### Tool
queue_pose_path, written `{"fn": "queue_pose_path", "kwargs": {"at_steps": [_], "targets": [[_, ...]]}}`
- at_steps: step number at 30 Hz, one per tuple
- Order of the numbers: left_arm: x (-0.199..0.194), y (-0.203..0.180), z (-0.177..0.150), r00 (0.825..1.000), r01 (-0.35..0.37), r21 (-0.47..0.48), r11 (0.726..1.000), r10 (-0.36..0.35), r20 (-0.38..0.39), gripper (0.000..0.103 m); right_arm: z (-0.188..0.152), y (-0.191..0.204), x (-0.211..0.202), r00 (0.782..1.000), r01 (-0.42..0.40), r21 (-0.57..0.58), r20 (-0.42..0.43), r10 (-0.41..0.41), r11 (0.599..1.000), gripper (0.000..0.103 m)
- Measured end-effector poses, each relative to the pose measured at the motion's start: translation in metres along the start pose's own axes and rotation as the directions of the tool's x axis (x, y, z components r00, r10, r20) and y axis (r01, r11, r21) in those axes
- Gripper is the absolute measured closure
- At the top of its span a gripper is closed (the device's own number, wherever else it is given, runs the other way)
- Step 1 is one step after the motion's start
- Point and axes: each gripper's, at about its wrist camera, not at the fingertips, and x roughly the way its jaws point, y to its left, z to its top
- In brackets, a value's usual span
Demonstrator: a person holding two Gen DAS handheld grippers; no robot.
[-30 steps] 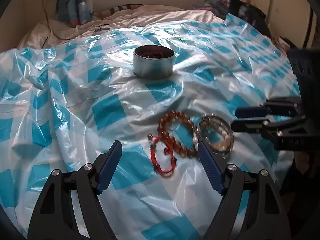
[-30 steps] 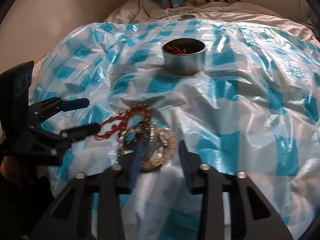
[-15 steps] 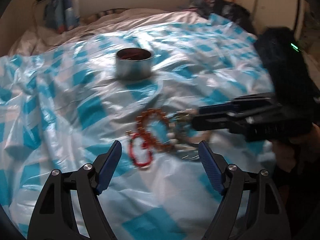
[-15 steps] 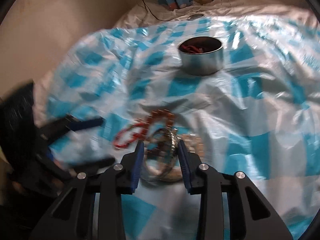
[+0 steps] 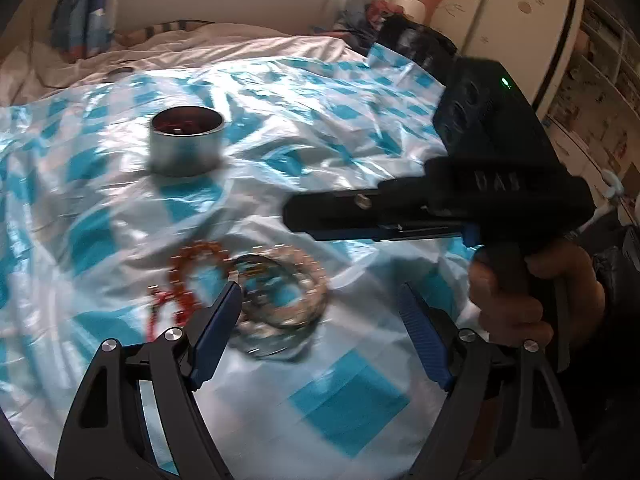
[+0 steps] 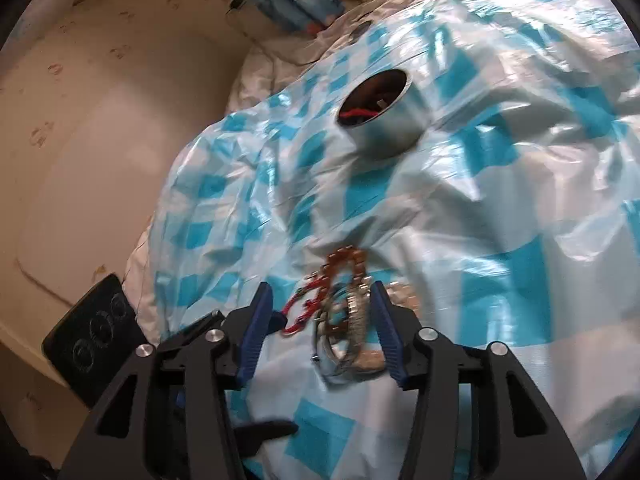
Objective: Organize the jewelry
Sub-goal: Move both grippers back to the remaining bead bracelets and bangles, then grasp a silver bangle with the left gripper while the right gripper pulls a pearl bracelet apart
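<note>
On the bed, over a blue-and-white checked plastic sheet [image 5: 360,396], a small heap of bracelets waits to be sorted: an amber bead bracelet [image 5: 192,264], a red cord bracelet [image 6: 304,308], and a metal and pearl bangle cluster [image 5: 280,300]. The round tin [image 5: 186,146] stands further back, well apart from the heap, with something red already in it.

The right tool [image 6: 320,328] has its jaws just widened, and they straddle the bangle cluster without pressing on it, as far as I can tell. The left tool [image 5: 320,320] hangs wide open, empty, near the same heap. A hand [image 5: 516,292] grips the right tool's handle.

I judge the step to be picking one bracelet for the tin. Next it needs the right jaws to close on a single piece, not the tangle.

Motion blur smears the beads, so where one bracelet ends and the next begins is hard to say; the tin's contents are mostly hidden.
</note>
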Motion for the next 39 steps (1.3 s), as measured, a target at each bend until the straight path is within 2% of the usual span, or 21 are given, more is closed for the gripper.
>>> {"fn": "queue_pose_path", "kwargs": {"at_steps": [2, 4, 7, 10, 11, 12, 14, 16, 22, 27, 32, 34, 38, 39], "targets": [[0.012, -0.011, 0.002, 1.000, 0.009, 0.015, 1.000, -0.009, -0.010, 0.027, 0.001, -0.004, -0.003, 1.000, 0.013, 0.013, 0.014, -0.013, 1.000, 0.047], [0.024, -0.016, 0.004, 0.999, -0.037, 0.022, 0.999, 0.038, -0.034, 0.028, 0.001, -0.008, -0.006, 1.000, 0.010, 0.022, 0.021, -0.010, 1.000, 0.046], [0.038, -0.012, 0.005, 0.996, -0.060, -0.026, 0.998, 0.058, -0.066, 0.036, 0.002, -0.010, -0.013, 0.999, 0.011, 0.024, 0.033, -0.012, 1.000, 0.044], [0.046, -0.002, 0.005, 0.994, -0.060, -0.085, 0.995, 0.052, -0.097, 0.061, 0.002, -0.013, -0.018, 0.999, 0.016, 0.032, 0.044, -0.017, 0.999, 0.040], [0.048, 0.003, 0.005, 0.992, -0.068, -0.108, 0.992, 0.056, -0.111, 0.075, 0.002, -0.014, -0.019, 0.999, 0.016, 0.035, 0.047, -0.018, 0.999, 0.039], [0.051, 0.009, 0.004, 0.991, -0.078, -0.130, 0.988, 0.063, -0.120, 0.084, 0.003, -0.014, -0.020, 0.999, 0.016, 0.039, 0.051, -0.018, 0.999, 0.039], [0.052, 0.015, 0.003, 0.991, -0.069, -0.163, 0.984, 0.049, -0.125, 0.088, 0.003, -0.015, -0.021, 0.998, 0.017, 0.041, 0.055, -0.019, 0.999, 0.037], [0.048, 0.019, 0.005, 0.993, -0.054, -0.189, 0.980, 0.033, -0.114, 0.097, 0.003, -0.014, -0.020, 0.998, 0.018, 0.037, 0.054, -0.020, 0.999, 0.037], [0.021, 0.042, 0.009, 0.997, 0.067, -0.299, 0.952, -0.079, -0.028, 0.097, 0.002, -0.008, -0.016, 0.999, 0.030, 0.009, 0.042, -0.030, 1.000, 0.037], [-0.003, 0.069, 0.007, 0.994, 0.107, -0.384, 0.917, -0.100, 0.037, 0.097, -0.001, -0.004, -0.006, 0.993, 0.118, -0.047, 0.010, -0.117, 0.992, 0.037], [-0.009, 0.086, 0.000, 0.992, 0.127, -0.435, 0.892, -0.122, 0.040, 0.096, -0.005, 0.000, 0.005, 0.994, 0.103, -0.073, -0.025, -0.105, 0.992, 0.037], [-0.008, 0.085, -0.001, 0.993, 0.119, -0.431, 0.895, -0.118, 0.028, 0.096, -0.006, 0.004, 0.009, 0.996, 0.083, -0.082, -0.034, -0.086, 0.993, 0.037], [-0.008, 0.089, -0.005, 0.992, 0.121, -0.449, 0.885, -0.121, 0.029, 0.096, -0.013, 0.027, 0.016, 0.991, 0.116, -0.228, -0.034, -0.127, 0.967, 0.037], [-0.008, 0.091, -0.005, 0.993, 0.116, -0.454, 0.883, -0.116, 0.028, 0.096, -0.018, 0.037, 0.019, 0.985, 0.159, -0.302, -0.018, -0.172, 0.940, 0.037]]}}
